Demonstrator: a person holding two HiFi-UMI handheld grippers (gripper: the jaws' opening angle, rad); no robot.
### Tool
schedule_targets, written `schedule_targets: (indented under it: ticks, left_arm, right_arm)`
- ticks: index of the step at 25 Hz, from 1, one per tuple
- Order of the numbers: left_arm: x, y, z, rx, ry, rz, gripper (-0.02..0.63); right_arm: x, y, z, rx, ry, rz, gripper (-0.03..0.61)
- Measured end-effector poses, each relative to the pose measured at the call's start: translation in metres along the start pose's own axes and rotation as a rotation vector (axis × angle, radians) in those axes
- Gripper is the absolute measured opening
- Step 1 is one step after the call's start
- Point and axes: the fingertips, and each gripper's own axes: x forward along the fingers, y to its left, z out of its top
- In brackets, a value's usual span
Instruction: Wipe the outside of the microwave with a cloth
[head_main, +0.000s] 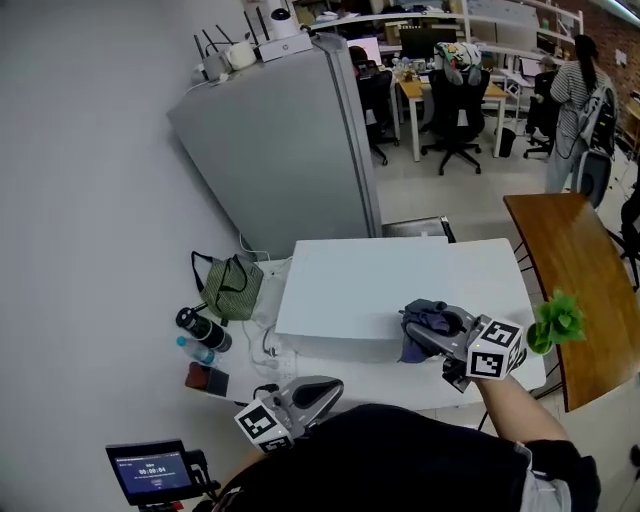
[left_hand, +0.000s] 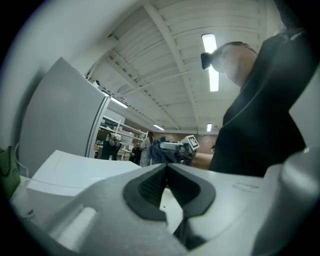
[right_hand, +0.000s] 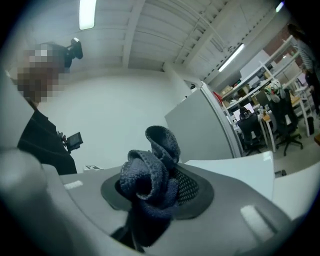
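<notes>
The white microwave (head_main: 360, 290) stands on a white table, its flat top facing the head view. My right gripper (head_main: 412, 330) is shut on a bunched dark blue cloth (head_main: 428, 322) at the front right of the microwave's top. In the right gripper view the cloth (right_hand: 150, 175) bulges out between the jaws, with the microwave (right_hand: 235, 167) beyond. My left gripper (head_main: 328, 386) hangs low by the person's body in front of the table, shut with nothing in it. Its own view has the jaws meeting (left_hand: 166, 167), with the microwave (left_hand: 75, 170) to the left and the cloth (left_hand: 157, 150) ahead.
A tall grey fridge (head_main: 290, 150) stands behind the microwave. A green bag (head_main: 232, 287), a dark bottle (head_main: 203, 328) and cables lie to its left. A brown table (head_main: 580, 290) and green plant (head_main: 556, 322) are at the right. Office chairs (head_main: 455, 100) and a person (head_main: 575, 90) are far back.
</notes>
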Motion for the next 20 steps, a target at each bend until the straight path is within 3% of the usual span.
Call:
schedule_targets:
  ticks: [5,10,15,20]
  left_arm:
    - [-0.004,0.032,-0.005,-0.012,0.004,0.125,0.005]
    - [-0.037,0.056,-0.005,-0.013,-0.008,0.151,0.003]
    - [-0.096,0.08,0.007,0.007,-0.049,0.165,0.003]
    - [-0.154,0.098,0.003,-0.002,-0.075,0.25,0.003]
  right_arm:
    - [0.057,-0.047,0.018,-0.179,0.113,0.039,0.144]
    - [0.158,-0.064,0.021,-0.35,0.226,0.03,0.144]
    - [0.291,-0.092,-0.015,-0.583,0.438,-0.079,0.144]
    - [0.386,-0.137,-0.066,-0.65,0.686,-0.167,0.145]
